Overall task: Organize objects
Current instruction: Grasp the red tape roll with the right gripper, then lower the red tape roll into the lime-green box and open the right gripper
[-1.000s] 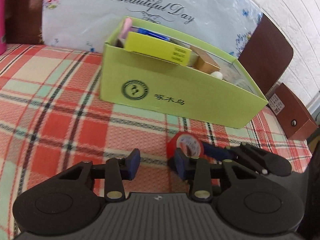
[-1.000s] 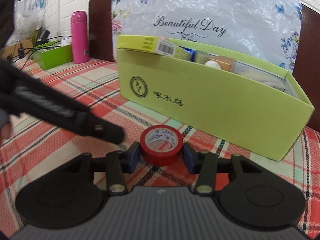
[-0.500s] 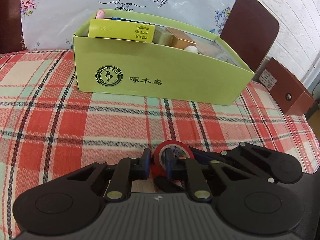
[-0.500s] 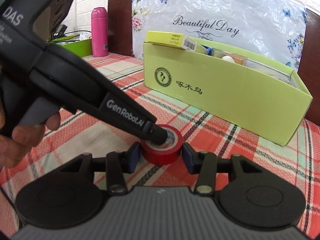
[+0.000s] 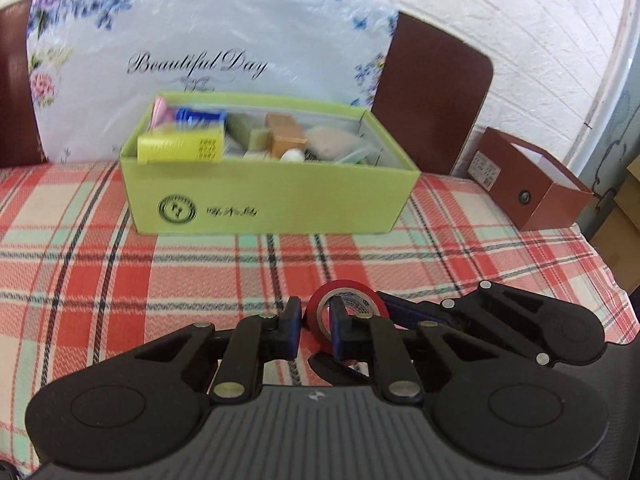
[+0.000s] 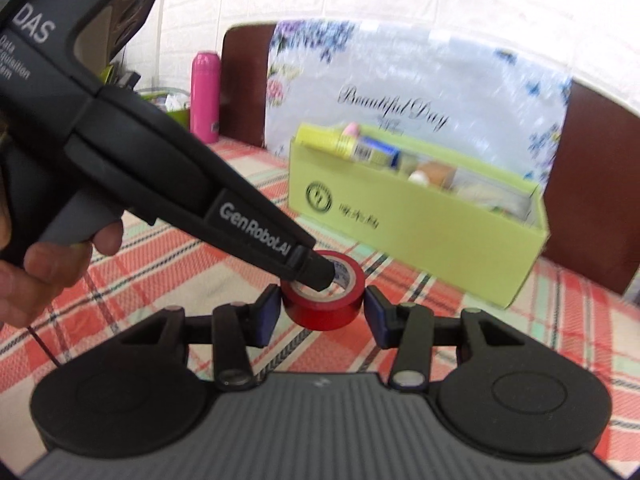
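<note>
A red tape roll (image 6: pixel 324 312) hangs just above the plaid bedsheet (image 5: pixel 100 280), gripped from two sides. My right gripper (image 6: pixel 322 310) is shut on it, blue pads pressing its outer sides. My left gripper (image 5: pixel 316 322) comes in from the left and is shut on the roll's wall (image 5: pixel 318 312), one finger inside the ring and one outside. In the right wrist view the left gripper's tip (image 6: pixel 320 274) dips into the ring, and a hand (image 6: pixel 48 264) holds its grey trigger. Behind stands the open green box (image 5: pixel 272 196), also visible from the right (image 6: pixel 420 232), packed with several small packages.
A floral "Beautiful Day" pillow (image 5: pixel 200 40) leans on the brown headboard (image 5: pixel 432 92) behind the box. A brown box (image 5: pixel 532 196) sits at the bed's right edge. A pink bottle (image 6: pixel 206 96) and a small green tray (image 6: pixel 172 108) stand far left.
The left gripper moved in and shut on the roll's wall. Both grippers then rose together with the roll, and the green box now looks farther away and is seen from higher.
</note>
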